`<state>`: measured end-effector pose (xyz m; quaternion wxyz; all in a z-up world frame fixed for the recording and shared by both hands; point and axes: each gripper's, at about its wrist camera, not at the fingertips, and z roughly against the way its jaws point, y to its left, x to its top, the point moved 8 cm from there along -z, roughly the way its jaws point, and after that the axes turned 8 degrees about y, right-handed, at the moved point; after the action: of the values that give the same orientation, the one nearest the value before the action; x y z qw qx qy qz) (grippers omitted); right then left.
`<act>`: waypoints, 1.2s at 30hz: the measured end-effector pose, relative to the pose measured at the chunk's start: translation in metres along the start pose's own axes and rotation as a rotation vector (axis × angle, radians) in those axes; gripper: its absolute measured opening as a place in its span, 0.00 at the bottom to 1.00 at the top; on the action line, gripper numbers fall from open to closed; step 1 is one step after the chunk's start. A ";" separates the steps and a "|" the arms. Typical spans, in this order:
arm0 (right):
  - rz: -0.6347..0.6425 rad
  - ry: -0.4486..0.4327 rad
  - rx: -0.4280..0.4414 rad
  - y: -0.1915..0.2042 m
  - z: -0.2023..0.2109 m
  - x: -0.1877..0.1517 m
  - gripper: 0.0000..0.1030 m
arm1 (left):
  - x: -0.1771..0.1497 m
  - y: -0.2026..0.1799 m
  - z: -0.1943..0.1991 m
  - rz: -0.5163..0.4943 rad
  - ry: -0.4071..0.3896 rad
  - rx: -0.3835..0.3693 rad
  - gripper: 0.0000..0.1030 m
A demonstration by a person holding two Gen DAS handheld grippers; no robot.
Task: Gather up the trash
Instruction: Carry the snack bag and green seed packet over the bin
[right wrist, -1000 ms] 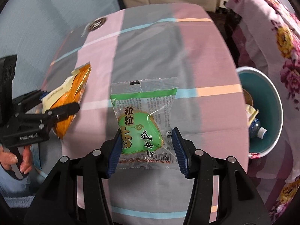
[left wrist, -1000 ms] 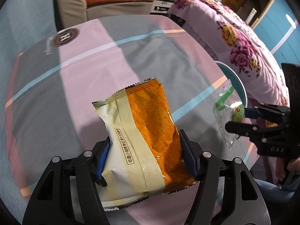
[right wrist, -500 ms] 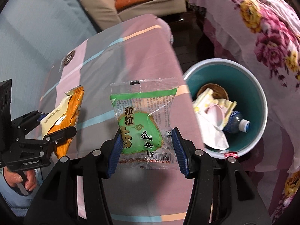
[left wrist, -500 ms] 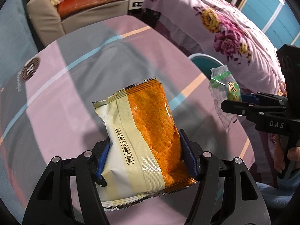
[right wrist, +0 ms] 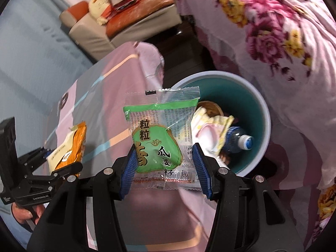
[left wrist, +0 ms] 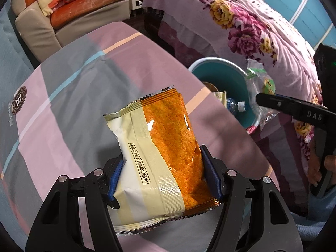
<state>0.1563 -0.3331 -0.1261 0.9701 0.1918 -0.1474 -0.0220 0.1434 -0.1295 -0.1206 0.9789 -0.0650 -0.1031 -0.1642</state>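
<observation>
My left gripper (left wrist: 164,175) is shut on an orange and cream snack packet (left wrist: 161,147), held above the striped table cover (left wrist: 73,88). My right gripper (right wrist: 164,169) is shut on a clear packet with a green label (right wrist: 159,138), carried at the table's edge next to the teal bin (right wrist: 252,105). The bin (left wrist: 224,77) holds crumpled paper (right wrist: 210,126) and a blue plastic bottle (right wrist: 239,140). In the left wrist view the right gripper (left wrist: 262,99) hangs over the bin with the green packet (left wrist: 260,84). In the right wrist view the left gripper (right wrist: 61,160) grips the orange packet (right wrist: 71,145) at the left.
A bed with a pink floral cover (left wrist: 252,25) stands just behind the bin. A beige sofa with an orange cushion (left wrist: 79,10) and a red box on it stands beyond the table. A person's hand (right wrist: 25,212) grips the left tool's handle.
Both grippers have carried their packets across the table toward the bin, which now fills more of both views. The right gripper now hangs at the bin's rim. Neither grip has changed.
</observation>
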 end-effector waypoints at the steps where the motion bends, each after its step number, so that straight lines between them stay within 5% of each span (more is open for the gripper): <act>1: -0.009 -0.008 -0.002 -0.006 0.003 0.002 0.48 | 0.003 -0.003 -0.001 0.000 0.000 -0.001 0.64; 22: -0.132 -0.072 -0.038 -0.091 0.030 0.027 0.49 | 0.087 -0.102 -0.029 -0.093 -0.030 -0.045 0.66; 36: -0.159 -0.035 -0.081 -0.115 0.016 0.040 0.49 | 0.108 -0.133 -0.068 -0.144 0.013 -0.078 0.66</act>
<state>0.1910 -0.4489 -0.1443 0.9695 0.1629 -0.1477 -0.1084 0.2109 -0.2980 -0.1503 0.9619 -0.0944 -0.0950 -0.2383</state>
